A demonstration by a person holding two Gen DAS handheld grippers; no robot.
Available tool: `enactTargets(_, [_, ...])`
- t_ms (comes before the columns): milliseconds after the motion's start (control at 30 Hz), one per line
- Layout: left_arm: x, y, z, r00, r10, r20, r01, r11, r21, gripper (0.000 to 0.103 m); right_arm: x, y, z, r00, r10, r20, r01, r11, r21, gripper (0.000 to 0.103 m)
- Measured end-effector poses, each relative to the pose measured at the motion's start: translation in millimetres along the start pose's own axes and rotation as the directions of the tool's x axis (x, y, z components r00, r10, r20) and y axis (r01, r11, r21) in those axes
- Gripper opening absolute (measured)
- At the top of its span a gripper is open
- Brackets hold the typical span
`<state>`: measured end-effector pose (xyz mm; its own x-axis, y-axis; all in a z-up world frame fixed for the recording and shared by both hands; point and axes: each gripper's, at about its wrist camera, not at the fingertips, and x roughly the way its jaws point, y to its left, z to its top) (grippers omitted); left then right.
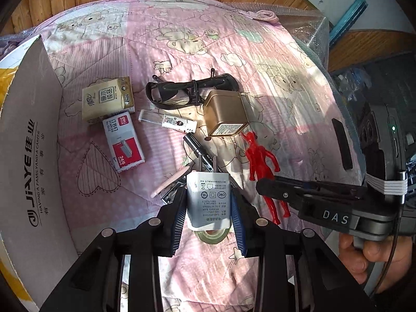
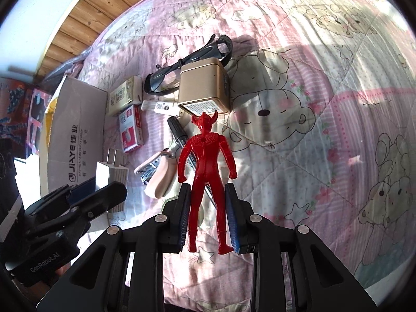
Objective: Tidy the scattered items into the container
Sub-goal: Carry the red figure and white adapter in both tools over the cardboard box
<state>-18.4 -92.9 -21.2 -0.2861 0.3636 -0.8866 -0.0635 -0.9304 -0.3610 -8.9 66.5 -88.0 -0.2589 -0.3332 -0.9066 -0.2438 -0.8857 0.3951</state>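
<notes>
The cardboard box (image 1: pixel 31 140) stands open at the bed's left edge, ready for both loads: the left gripper (image 1: pixel 209 202) pinches a white charger (image 1: pixel 208 200) by its sides, while the right gripper (image 2: pixel 207 208) clamps a red figure (image 2: pixel 206 161) at the legs, both apparently lifted clear of the quilt (image 2: pixel 325 104).

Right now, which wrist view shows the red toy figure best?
The right wrist view: the red toy figure fills the centre, seen whole from horned head to feet, with the right gripper around its legs. In the left wrist view, that gripper's finger crosses the figure, hiding its middle.
</notes>
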Motion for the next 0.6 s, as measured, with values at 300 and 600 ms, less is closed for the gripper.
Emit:
enactTargets(300, [-29.4,8.7,0.2,0.998,0.055,0.033,-0.054,0.998,-0.029,0.034,-19.2,35.3,-5.5,1.0,0.003,0.023,-0.001,0.996,-0.084,0.027])
enactTargets(600, [-63.8,22.6,-1.0,0.98,0.175,0.09,-0.173,0.984,-0.033,0.034,-32.9,84.2,-3.1,0.999,0.022,0.04,-0.014,0.982,-0.19,0.027])
